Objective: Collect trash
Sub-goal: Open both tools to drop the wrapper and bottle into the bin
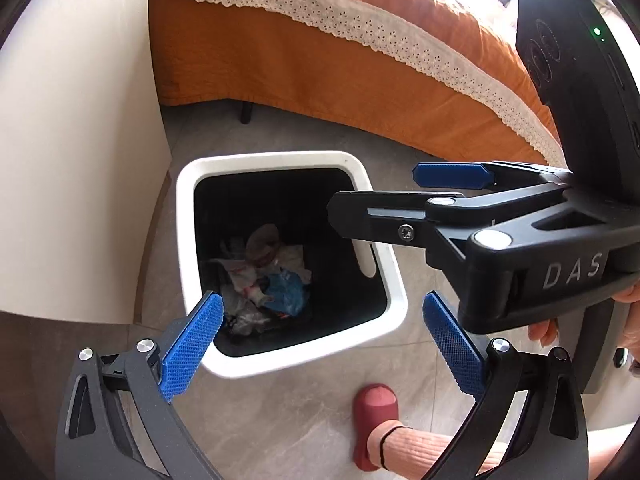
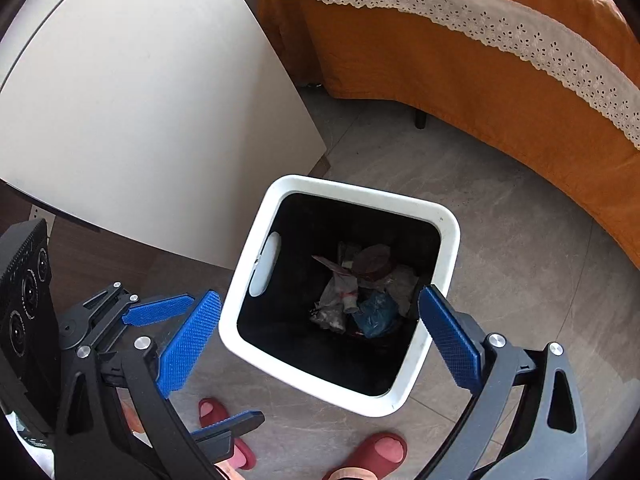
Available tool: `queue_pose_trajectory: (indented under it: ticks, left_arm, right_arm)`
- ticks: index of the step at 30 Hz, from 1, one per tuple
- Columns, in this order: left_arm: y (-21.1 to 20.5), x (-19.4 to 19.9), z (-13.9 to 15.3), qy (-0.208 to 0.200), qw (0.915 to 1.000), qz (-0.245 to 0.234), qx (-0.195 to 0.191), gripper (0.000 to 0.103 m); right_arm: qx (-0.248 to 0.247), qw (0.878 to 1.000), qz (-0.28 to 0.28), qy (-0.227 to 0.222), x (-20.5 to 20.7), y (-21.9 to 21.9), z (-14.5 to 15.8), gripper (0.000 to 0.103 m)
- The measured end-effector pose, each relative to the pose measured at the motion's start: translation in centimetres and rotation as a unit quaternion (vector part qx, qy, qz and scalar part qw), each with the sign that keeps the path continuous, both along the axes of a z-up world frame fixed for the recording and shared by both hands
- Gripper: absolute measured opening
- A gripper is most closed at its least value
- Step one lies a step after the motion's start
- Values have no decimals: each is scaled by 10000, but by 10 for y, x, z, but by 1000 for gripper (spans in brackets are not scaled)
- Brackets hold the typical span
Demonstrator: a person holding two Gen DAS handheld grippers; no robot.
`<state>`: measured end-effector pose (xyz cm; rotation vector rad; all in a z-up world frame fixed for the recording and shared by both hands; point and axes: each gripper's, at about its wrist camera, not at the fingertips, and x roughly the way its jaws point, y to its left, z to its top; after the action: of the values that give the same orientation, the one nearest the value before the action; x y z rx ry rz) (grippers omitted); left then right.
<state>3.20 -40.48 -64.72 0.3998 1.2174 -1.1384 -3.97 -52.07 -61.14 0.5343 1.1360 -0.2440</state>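
Observation:
A white square trash bin (image 1: 394, 300) with a black inside stands on the grey tiled floor; it also shows in the right wrist view (image 2: 450, 220). Crumpled trash (image 1: 264, 280) lies at its bottom: white paper, a blue wrapper, a brownish piece, also in the right wrist view (image 2: 360, 292). My left gripper (image 1: 324, 340) is open and empty above the bin's near rim. My right gripper (image 2: 320, 340) is open and empty above the bin; in the left wrist view it (image 1: 376, 188) reaches in from the right over the bin.
A white table (image 2: 140, 100) stands left of the bin. A bed with an orange cover (image 1: 320, 64) and white lace trim runs along the back and right. The person's feet in red slippers (image 2: 376, 456) stand just in front of the bin.

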Motion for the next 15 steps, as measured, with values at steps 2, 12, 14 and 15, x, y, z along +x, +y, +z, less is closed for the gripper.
queue_pose_trajectory:
  ticks: [2,12,14,15]
  left_arm:
    - [2,2,11,-62,10000,12,-22,98]
    - [22,21,94,-371,9987,165,-305,98]
    - [30,24,114,-430,9982,229,-355,98]
    - [35,25,126,-475,9977,280,-385,98]
  right_arm:
    - [-72,10000,26,-20,2,2,11,99]
    - [-316,9988,-28,-377,10,17,95,99]
    - [-387,9982,-34,-467,10,22,117,99]
    - [-429,9978,-32,-510,10,26,129,99]
